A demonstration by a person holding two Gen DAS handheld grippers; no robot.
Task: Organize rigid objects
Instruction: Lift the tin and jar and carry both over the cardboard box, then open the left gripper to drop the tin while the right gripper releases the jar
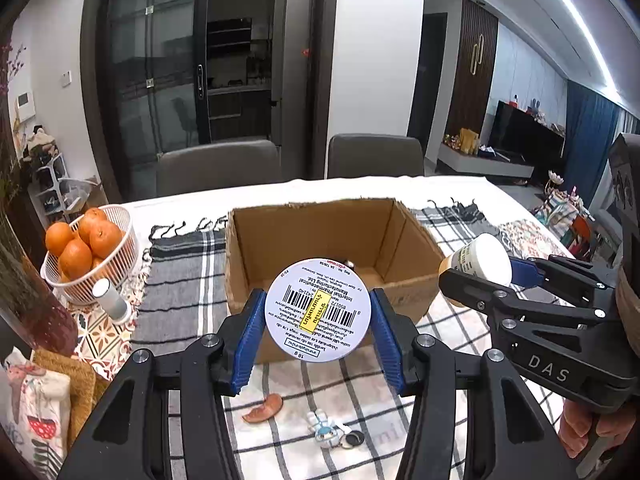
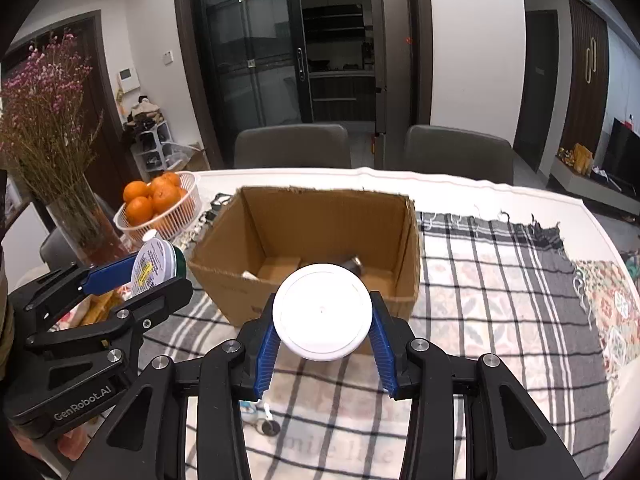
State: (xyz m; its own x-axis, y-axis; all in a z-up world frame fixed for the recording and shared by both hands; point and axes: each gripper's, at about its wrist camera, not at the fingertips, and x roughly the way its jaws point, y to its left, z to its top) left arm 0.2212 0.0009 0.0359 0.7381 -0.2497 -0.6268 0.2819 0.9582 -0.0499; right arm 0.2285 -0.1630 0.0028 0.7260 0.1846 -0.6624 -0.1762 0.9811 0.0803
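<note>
My left gripper (image 1: 319, 310) is shut on a round tin (image 1: 319, 310), its white barcode-labelled bottom facing the camera; it is held above the table in front of the open cardboard box (image 1: 412, 240). The tin also shows at the left of the right wrist view (image 2: 154, 266). My right gripper (image 2: 322, 312) is shut on a white-lidded jar (image 2: 322, 312), lid toward the camera, just before the box's (image 2: 408, 248) near wall. The jar (image 1: 480, 264) also shows in the left wrist view, right of the box. A small dark object (image 2: 354, 264) lies inside the box.
A white basket of oranges (image 1: 120, 256) and a small white bottle (image 1: 110, 300) stand left of the box. A vase of dried flowers (image 2: 86, 224) stands at the left. An orange peel (image 1: 264, 404) and a keychain figure (image 1: 326, 430) lie on the checked cloth (image 1: 180, 280). Two chairs stand behind.
</note>
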